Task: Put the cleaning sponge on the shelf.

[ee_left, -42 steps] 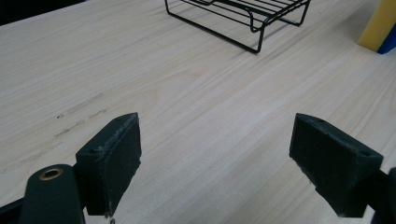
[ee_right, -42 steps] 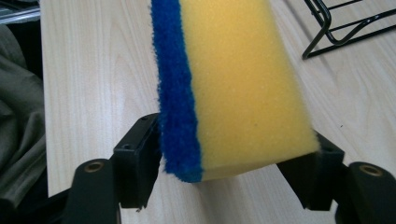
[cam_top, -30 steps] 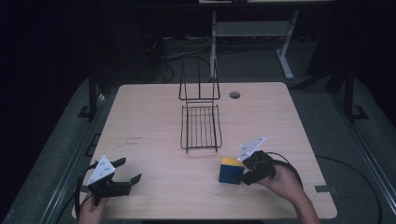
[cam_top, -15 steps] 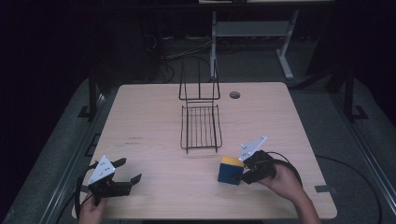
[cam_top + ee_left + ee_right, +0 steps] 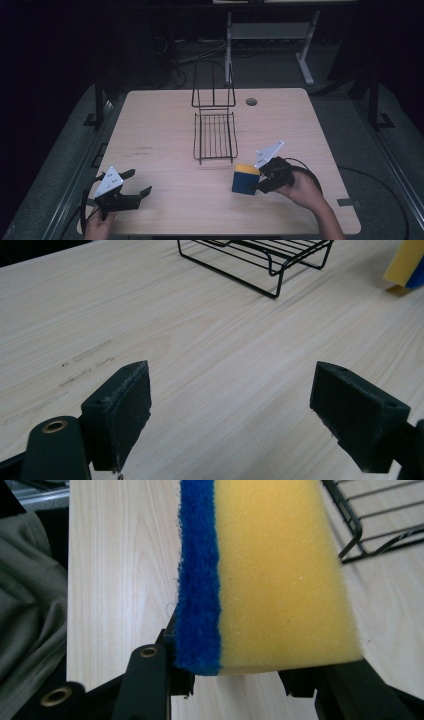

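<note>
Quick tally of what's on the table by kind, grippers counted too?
Sponge, yellow with blue scrub side: 1
Black wire rack: 1
Grippers: 2, left gripper open, right gripper shut on the sponge
Total: 4

The worktop (image 5: 165, 125) is a pale, wood-grained slab with rounded corners, and a small round cable hole (image 5: 251, 102) sits near its far edge — just right of centre. A black wire rack (image 5: 215, 135) stands directly on it at mid-table, its flat grid tray lying toward the near side and its tall wire back rising at the far end. Near the front right, a yellow sponge with a blue scouring face (image 5: 245, 179) is at the surface just short of the rack's near edge — whether it rests on the wood cannot be told — and a few faint dark scuffs (image 5: 144, 150) mark the wood left of the rack.
</note>
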{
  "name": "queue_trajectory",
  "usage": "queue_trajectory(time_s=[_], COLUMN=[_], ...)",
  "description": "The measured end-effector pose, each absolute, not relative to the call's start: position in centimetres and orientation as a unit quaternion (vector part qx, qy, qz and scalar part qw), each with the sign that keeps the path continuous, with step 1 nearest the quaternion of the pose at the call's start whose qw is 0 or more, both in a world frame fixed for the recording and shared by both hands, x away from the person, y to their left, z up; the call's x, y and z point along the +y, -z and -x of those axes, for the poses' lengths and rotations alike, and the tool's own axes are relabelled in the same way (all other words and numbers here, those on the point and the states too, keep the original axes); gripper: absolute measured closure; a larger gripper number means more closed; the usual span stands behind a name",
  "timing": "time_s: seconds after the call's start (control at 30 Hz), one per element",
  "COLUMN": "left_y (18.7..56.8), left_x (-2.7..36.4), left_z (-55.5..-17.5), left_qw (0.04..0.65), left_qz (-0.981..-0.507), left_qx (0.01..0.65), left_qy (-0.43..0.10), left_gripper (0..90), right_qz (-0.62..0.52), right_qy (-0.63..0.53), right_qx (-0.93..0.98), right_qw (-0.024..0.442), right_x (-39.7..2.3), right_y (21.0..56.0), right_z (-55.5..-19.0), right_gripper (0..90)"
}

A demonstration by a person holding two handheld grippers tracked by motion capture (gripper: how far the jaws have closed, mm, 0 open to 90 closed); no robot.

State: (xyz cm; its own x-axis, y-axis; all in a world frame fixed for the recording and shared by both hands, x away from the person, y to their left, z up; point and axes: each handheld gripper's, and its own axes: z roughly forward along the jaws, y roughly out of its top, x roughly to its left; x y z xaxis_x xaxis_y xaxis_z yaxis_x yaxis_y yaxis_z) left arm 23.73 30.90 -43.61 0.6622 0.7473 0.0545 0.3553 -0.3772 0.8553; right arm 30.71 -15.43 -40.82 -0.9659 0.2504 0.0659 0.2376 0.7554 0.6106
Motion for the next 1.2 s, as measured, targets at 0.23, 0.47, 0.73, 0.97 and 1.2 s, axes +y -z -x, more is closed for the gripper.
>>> queue_trajectory(time_s=[0.23, 0.47, 0.73, 0.97, 1.2], left_y=[43.6, 43.6, 43.6, 43.5, 43.5], left_x=[30.9, 30.9, 30.9, 30.9, 31.0], left_z=[-23.8, -23.8, -23.8, -23.8, -23.8], left_qw=[0.439, 0.439, 0.442, 0.442, 0.443], left_qz=[-0.8, -0.799, -0.797, -0.797, -0.796], left_qx=[0.343, 0.346, 0.347, 0.346, 0.348], left_qy=[-0.223, -0.22, -0.219, -0.223, -0.224], left_gripper=[16.2, 16.2, 16.2, 16.2, 16.2], right_qz=[-0.117, -0.114, -0.113, -0.109, -0.103], right_qy=[-0.324, -0.32, -0.319, -0.32, -0.327], right_qx=[0.939, 0.941, 0.941, 0.941, 0.94], right_qw=[0.007, 0.006, 0.006, 0.005, 0.004], right_x=[-14.7, -14.4, -14.2, -13.7, -13.0], right_y=[40.1, 39.8, 39.3, 38.9, 38.3], right_z=[-31.2, -31.9, -32.7, -33.5, -34.4], right_gripper=[56.0, 56.0, 55.9, 55.9, 56.0])
